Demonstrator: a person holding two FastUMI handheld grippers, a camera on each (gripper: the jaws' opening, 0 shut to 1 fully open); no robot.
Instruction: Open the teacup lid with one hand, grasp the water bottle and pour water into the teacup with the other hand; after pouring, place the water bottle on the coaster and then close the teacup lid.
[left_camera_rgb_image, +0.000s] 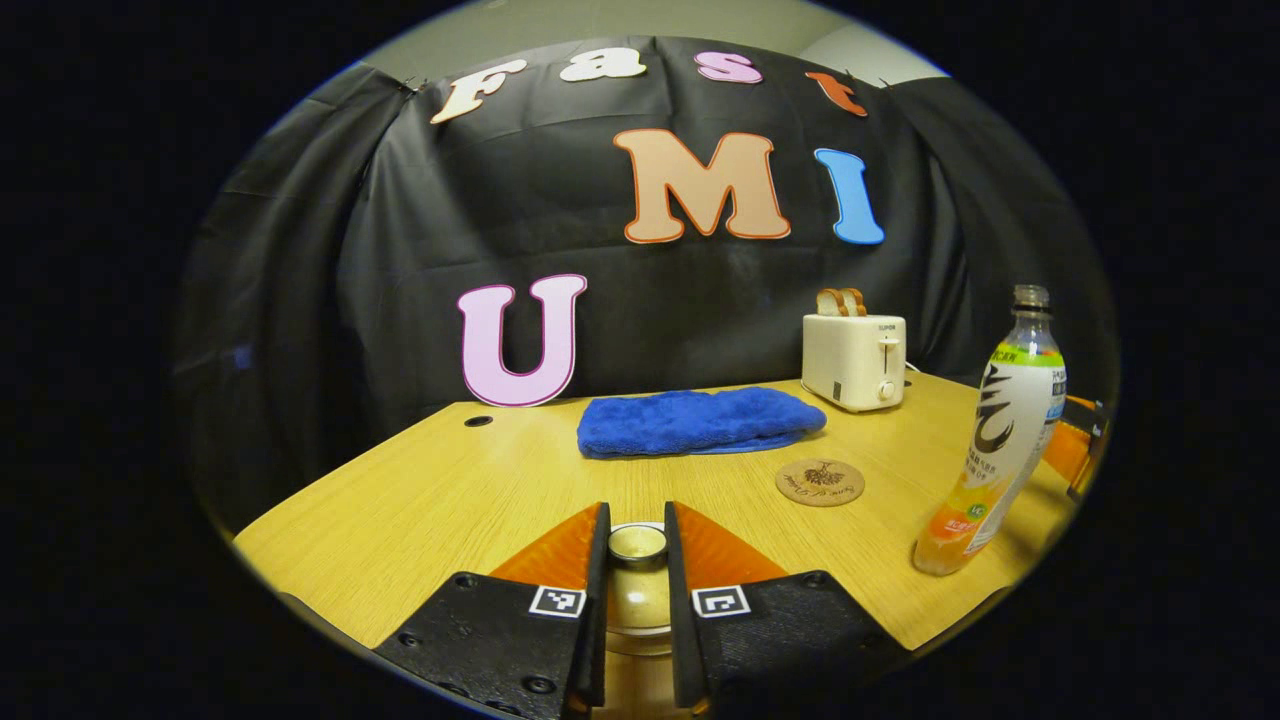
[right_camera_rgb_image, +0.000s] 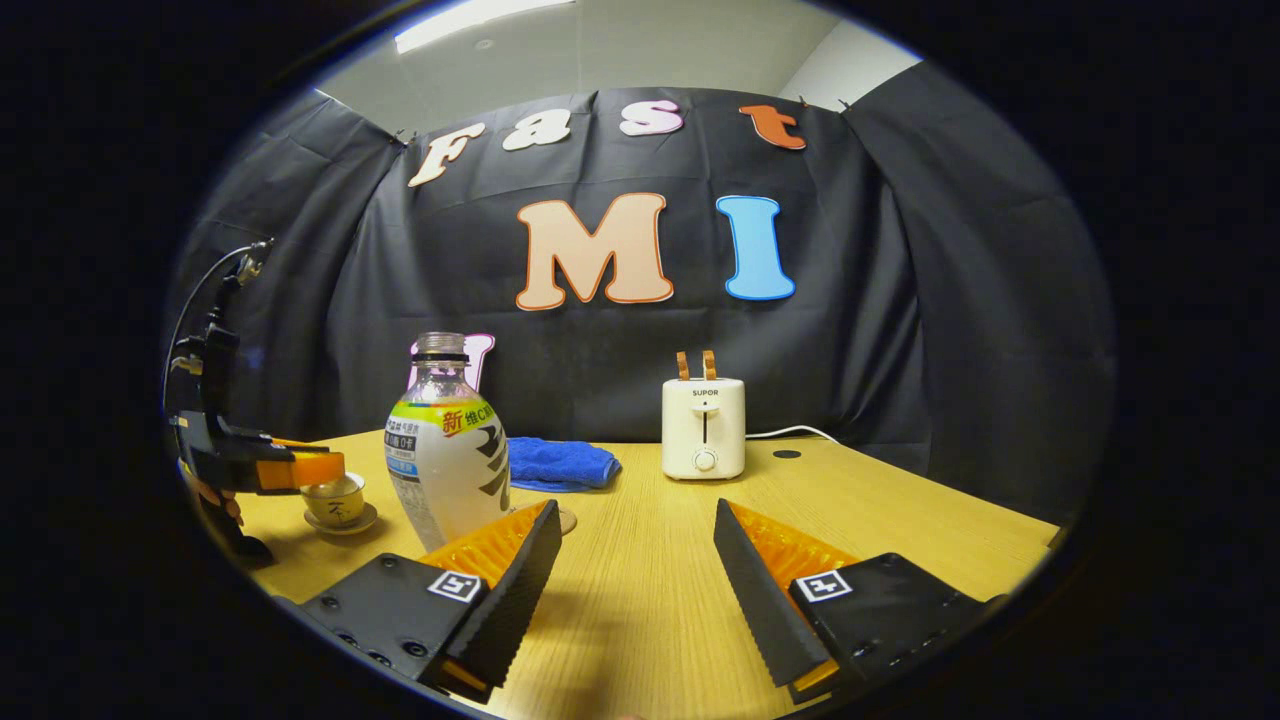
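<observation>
Right gripper view: right tongs (right_camera_rgb_image: 632, 560) spread beside water bottle (right_camera_rgb_image: 447, 465); left tongs (left_camera_rgb_image: 636, 560) pinching teacup lid (left_camera_rgb_image: 637, 543).

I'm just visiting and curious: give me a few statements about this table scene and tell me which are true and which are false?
1. The water bottle has no cap on. True.
2. The right hand-held gripper is clamped on the bottle. False: its fingers are spread wide, and the bottle stands beyond the left finger.
3. The left hand-held gripper has its fingers on either side of the teacup lid. True.
4. The bottle stands on the coaster. False: the coaster lies bare on the table, apart from the bottle.
5. The toaster is empty. False: two slices stick up from it.
6. A blue towel lies folded near the toaster. True.
</observation>
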